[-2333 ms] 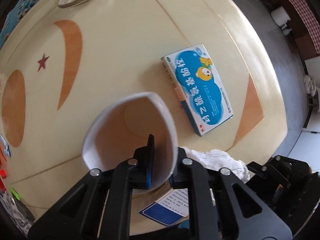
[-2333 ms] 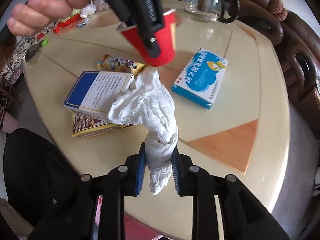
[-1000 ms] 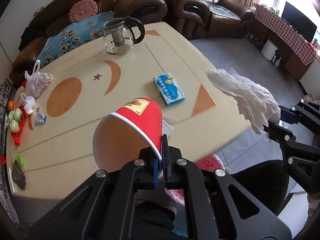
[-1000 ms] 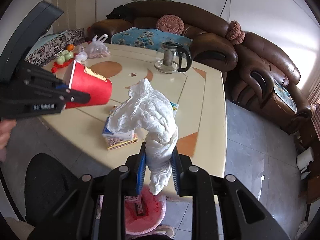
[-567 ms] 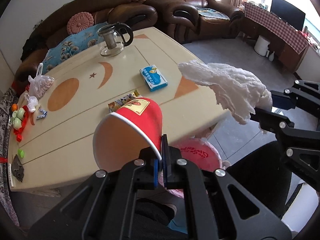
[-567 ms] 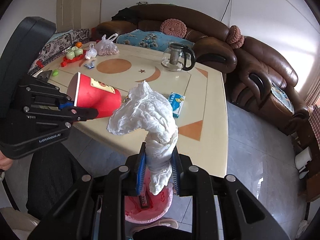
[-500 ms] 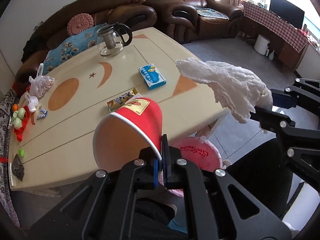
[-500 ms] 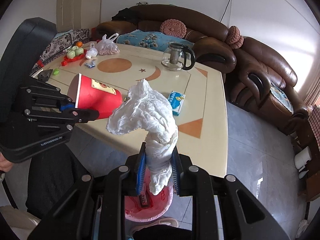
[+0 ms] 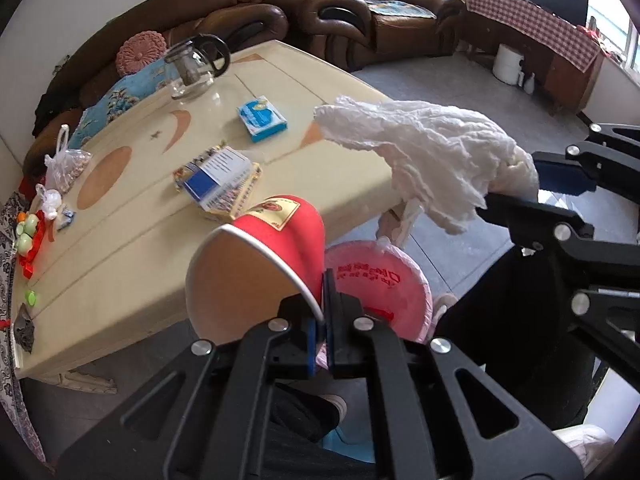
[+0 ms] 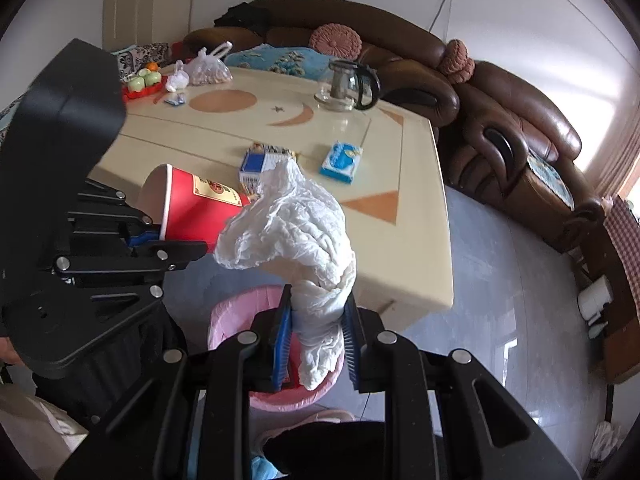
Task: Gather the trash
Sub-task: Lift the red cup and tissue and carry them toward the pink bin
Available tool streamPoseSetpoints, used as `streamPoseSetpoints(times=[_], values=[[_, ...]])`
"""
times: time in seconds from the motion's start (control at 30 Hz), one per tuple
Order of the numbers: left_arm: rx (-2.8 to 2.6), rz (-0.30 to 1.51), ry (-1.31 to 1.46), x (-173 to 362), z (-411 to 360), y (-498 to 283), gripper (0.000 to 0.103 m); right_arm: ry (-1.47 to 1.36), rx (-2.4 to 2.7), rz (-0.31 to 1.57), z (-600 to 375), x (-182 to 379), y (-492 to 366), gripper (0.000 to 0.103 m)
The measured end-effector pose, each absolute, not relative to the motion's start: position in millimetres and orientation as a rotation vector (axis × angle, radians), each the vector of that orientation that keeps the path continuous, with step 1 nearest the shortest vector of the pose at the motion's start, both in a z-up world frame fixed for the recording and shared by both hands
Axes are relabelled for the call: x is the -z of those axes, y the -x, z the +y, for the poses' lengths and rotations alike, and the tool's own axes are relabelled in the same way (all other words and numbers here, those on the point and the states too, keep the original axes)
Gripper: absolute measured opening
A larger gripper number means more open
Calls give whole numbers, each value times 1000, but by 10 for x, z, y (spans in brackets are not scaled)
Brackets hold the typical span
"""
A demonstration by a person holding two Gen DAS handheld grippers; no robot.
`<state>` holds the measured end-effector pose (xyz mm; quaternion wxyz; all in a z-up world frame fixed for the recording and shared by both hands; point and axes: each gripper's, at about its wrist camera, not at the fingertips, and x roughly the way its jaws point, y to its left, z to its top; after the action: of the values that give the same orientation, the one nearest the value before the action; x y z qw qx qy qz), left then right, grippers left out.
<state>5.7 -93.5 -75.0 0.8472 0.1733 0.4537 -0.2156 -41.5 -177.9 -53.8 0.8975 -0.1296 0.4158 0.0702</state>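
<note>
My left gripper (image 9: 323, 320) is shut on the rim of a red paper cup (image 9: 276, 248), held tilted off the table's front edge. The cup also shows in the right wrist view (image 10: 196, 208). My right gripper (image 10: 314, 344) is shut on a crumpled white tissue (image 10: 296, 236), which also shows in the left wrist view (image 9: 432, 152). A pink-lined trash bin (image 9: 384, 288) stands on the floor below both grippers and shows under the tissue in the right wrist view (image 10: 232, 316).
On the cream table (image 9: 132, 224) lie a blue medicine box (image 9: 262, 118), a stack of boxes and a snack packet (image 9: 220, 180), a glass teapot (image 9: 196, 66), a bag and small toys at the left. Brown sofas (image 10: 500, 128) surround it.
Both grippers have lifted off the table with the cup and the tissue, pulled back past its front edge, and lowered over the pink bin.
</note>
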Motion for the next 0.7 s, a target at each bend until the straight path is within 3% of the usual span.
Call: streamPoseSetpoints(times=[0.7], values=[[569,1155,-361,1532,-1159,-6,5,210,-135,1000,-1951,1235,366,23]])
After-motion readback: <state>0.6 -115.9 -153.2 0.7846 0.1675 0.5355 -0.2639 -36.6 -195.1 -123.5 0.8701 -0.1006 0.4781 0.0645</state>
